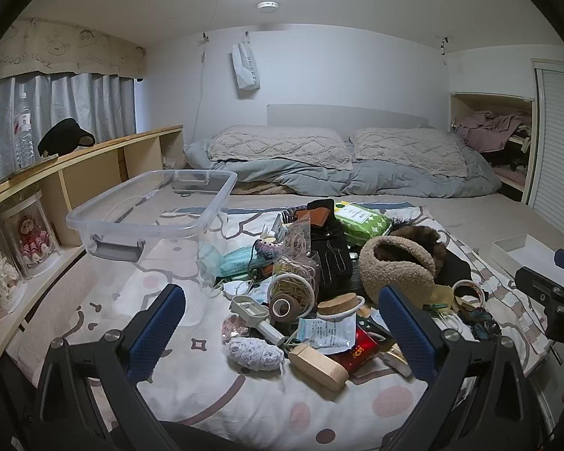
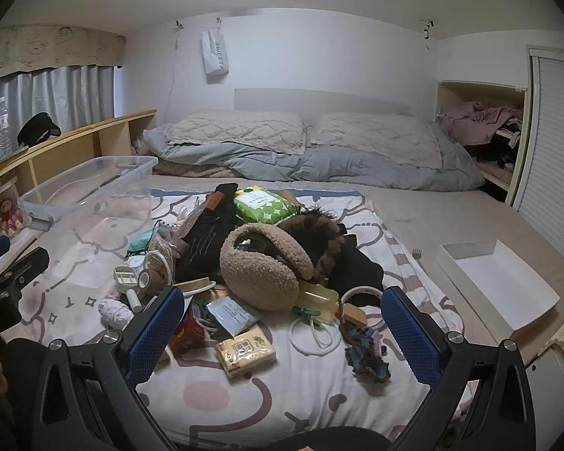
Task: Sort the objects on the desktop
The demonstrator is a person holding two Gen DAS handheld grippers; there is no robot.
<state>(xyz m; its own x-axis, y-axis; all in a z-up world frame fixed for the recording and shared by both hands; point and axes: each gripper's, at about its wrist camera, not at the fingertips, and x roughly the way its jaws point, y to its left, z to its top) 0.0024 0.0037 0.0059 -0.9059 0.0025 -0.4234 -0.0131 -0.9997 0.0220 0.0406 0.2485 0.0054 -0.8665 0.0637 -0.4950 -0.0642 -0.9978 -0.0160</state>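
A heap of small objects lies on a patterned cloth (image 1: 274,406) spread over the bed: beige fleece earmuffs (image 1: 394,267), a black glove (image 1: 331,251), a green wipes pack (image 1: 361,221), a yarn ball (image 1: 253,353), a wooden case (image 1: 317,366), a tape roll (image 1: 284,306). My left gripper (image 1: 282,327) hovers open over the heap's near edge, nothing between its fingers. In the right wrist view my right gripper (image 2: 282,329) is open above a yellow packet (image 2: 246,351), a white ring (image 2: 314,332) and a blue-purple scrunchie (image 2: 368,353), gripping nothing.
A clear plastic bin (image 1: 150,214) stands at the cloth's far left. A white shallow box (image 2: 500,285) lies on the bed to the right. Pillows and a grey duvet (image 1: 338,173) fill the far end. A wooden shelf (image 1: 94,173) runs along the left.
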